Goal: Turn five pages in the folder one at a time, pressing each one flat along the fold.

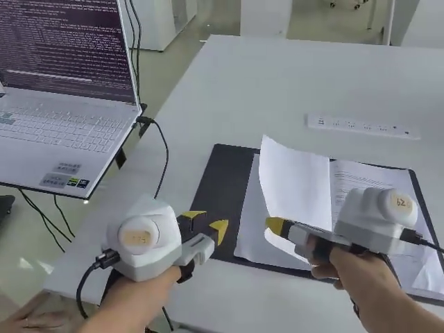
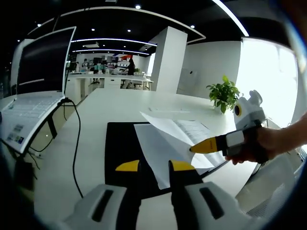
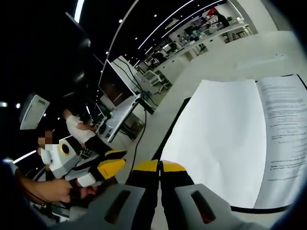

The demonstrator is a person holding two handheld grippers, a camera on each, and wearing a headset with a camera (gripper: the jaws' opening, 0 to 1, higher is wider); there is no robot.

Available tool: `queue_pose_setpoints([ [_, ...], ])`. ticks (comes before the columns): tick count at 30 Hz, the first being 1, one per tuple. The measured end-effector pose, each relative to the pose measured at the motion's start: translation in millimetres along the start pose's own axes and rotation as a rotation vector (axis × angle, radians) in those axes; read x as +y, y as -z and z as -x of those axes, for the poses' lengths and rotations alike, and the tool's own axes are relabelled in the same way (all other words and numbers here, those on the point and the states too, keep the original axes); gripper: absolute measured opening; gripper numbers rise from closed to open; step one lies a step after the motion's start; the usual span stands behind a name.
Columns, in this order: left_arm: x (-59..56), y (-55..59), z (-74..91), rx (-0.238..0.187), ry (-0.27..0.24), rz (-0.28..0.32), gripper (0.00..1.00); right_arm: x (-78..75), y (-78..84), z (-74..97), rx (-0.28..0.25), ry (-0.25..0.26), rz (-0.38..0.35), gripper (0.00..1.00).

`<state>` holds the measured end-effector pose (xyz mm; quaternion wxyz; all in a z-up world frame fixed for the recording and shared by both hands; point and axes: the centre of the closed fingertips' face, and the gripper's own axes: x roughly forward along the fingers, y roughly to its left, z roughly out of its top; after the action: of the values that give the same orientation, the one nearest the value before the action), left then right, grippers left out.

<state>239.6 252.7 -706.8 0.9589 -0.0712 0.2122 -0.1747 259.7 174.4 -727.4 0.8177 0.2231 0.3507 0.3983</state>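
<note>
Pinching a raised page (image 1: pixel 295 182) — print illegibly small — is the right gripper (image 1: pixel 276 225).

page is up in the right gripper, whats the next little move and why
Probably sweep the right gripper leftward to lay the page on the left side of the folder: its jaws look shut on the page's lower edge, the page stands half-turned, and the open left gripper hovers nearby.

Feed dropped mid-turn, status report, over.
Right gripper shut on page, lifted over folder. Left gripper open at folder's left edge. Laptop cable well clear.
</note>
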Motion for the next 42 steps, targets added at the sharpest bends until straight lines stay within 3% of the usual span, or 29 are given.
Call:
queue_pose_setpoints([
  [13,-2.3,10.7,-0.7,0.027,0.002,-0.005,0.21,-14.4,22.0,-31.6,0.079,0.026,-0.023,0.00],
  [29,2.4,18.4,-1.1,0.052,-0.004,0.002,0.21,-27.4,51.0,-52.1,0.161,0.055,-0.026,0.00],
  [38,-0.5,26.3,-9.4,0.083,0.004,-0.010,0.21,-29.0,58.9,-56.6,0.166,0.054,-0.014,0.00],
  [42,-2.7,28.2,-14.0,0.092,0.008,-0.014,0.20,-26.9,61.7,-57.2,0.161,0.037,-0.045,0.10],
])
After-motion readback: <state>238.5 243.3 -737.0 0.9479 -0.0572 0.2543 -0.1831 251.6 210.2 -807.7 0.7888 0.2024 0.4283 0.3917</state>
